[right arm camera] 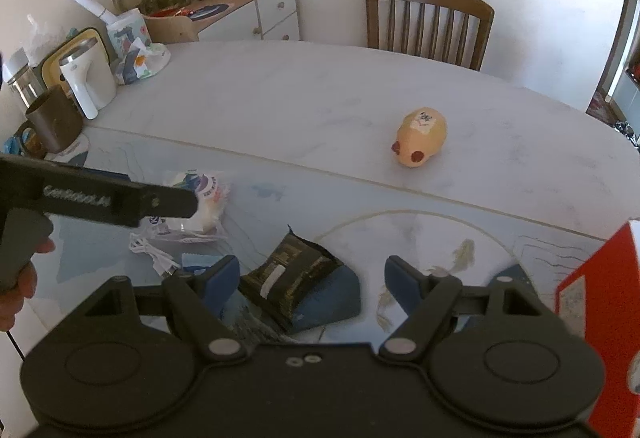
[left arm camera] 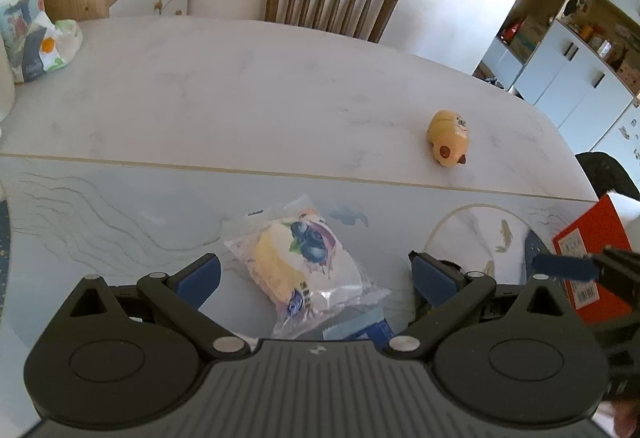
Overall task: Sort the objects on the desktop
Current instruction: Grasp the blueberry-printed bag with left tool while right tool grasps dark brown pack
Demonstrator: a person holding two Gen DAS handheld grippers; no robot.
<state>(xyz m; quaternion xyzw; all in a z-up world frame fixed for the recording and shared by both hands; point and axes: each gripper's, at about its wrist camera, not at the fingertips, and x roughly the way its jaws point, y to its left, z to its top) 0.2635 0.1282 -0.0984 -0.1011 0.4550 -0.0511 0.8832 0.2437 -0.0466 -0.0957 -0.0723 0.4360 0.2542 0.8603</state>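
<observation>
Your right gripper [right arm camera: 312, 278] hangs with jaws spread wide over a dark snack packet [right arm camera: 290, 280], which lies on what looks like a blue pouch [right arm camera: 332, 296]. Your left gripper [right arm camera: 104, 197] crosses in front of the bread bag [right arm camera: 200, 209]. A yellow toy [right arm camera: 420, 137] sits well apart.

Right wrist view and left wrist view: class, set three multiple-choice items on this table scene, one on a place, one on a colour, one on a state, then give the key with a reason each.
1. Where does the yellow toy lie?
A. On the bare table beyond the mat
B. On the red box
C. On the chair

2. What colour is the box at the right edge?
A. Green
B. Red
C. White

3. How does the right gripper stand over the dark packet?
A. Shut on it
B. Open, pads clear of it
C. Shut beside it

Key: 1 A, it sits past the mat's edge; 2 B, its side is red; 3 B, a gap shows on both sides.
</observation>
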